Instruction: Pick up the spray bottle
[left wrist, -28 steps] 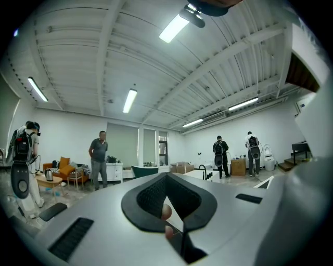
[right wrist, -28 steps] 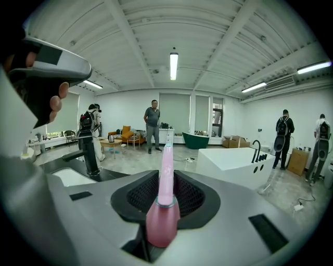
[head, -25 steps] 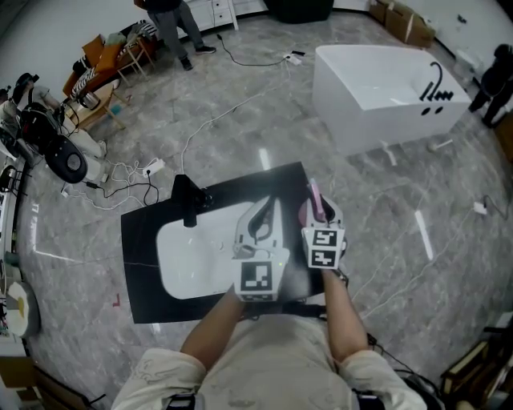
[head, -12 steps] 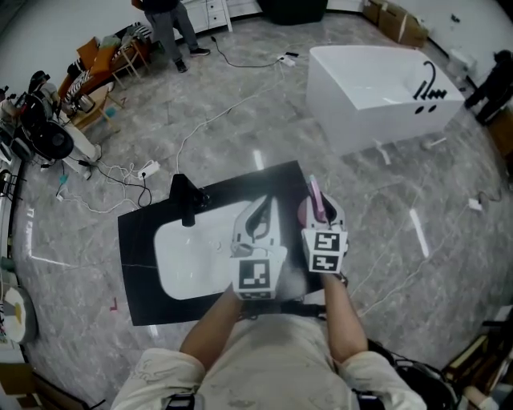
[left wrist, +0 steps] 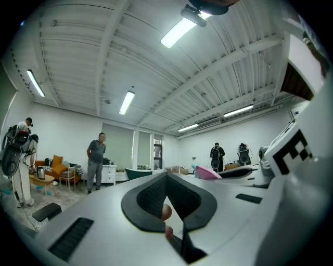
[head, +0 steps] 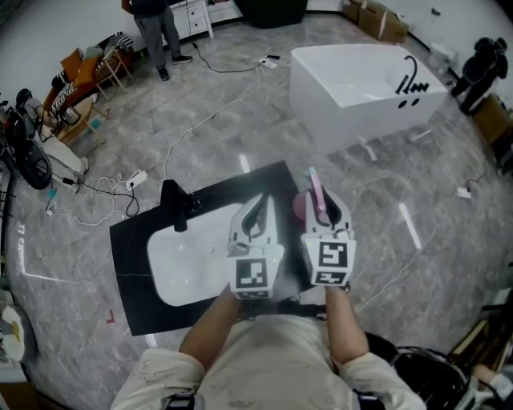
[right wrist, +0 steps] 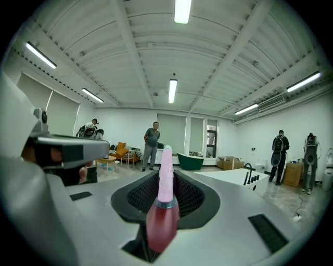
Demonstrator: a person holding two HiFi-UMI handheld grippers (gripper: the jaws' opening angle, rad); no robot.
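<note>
The spray bottle point(head: 316, 198) is pink with a long pale nozzle. It stands upright between the pads of my right gripper point(head: 322, 202), which is shut on it and holds it in the air over the right end of the black counter point(head: 132, 300). In the right gripper view the bottle point(right wrist: 162, 215) fills the middle, its nozzle rising between the black pads point(right wrist: 190, 195). My left gripper point(head: 258, 207) hovers just left of it over the white basin point(head: 180, 260), jaws together and empty. In the left gripper view the bottle's pink side point(left wrist: 209, 173) shows at the right.
A black faucet point(head: 171, 205) stands at the basin's far left corner. A white bathtub point(head: 357, 84) sits on the marble floor beyond. Cables point(head: 120, 184) trail on the floor at left, near chairs point(head: 76, 76). A person point(head: 151, 24) stands at the far side.
My right gripper has risen with the pink bottle and looms larger in the head view. The left gripper has stayed where it was.
</note>
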